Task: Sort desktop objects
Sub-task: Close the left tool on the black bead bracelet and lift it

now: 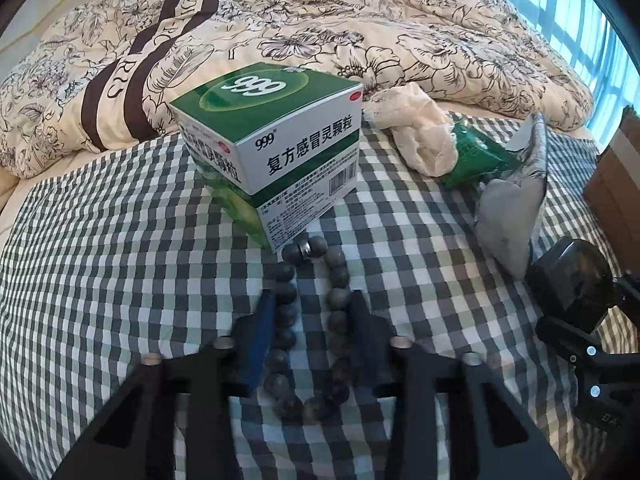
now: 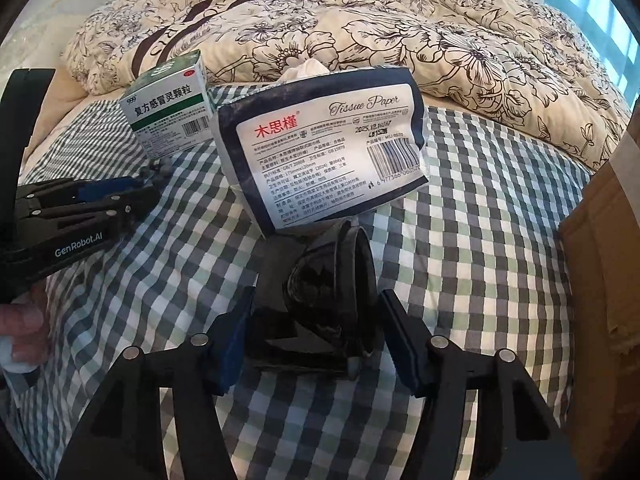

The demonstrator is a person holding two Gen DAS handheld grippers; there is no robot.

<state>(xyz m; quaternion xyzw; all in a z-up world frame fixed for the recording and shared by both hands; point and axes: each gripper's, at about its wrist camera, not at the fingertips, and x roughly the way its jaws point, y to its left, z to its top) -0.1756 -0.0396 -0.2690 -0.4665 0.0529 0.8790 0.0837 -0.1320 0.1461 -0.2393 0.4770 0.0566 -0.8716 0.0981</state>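
Your left gripper (image 1: 310,340) is spread wide, fingers straddling the bead bracelet (image 1: 308,320), which lies on the checked cloth (image 1: 120,260) just in front of the green medicine box (image 1: 268,136). Close slowly so both strands are caught and no bead rolls out. Your right gripper (image 2: 316,344) is open too, either side of the black roll (image 2: 336,280) just in front of the tissue pack (image 2: 320,148). Squeeze its middle, gently.
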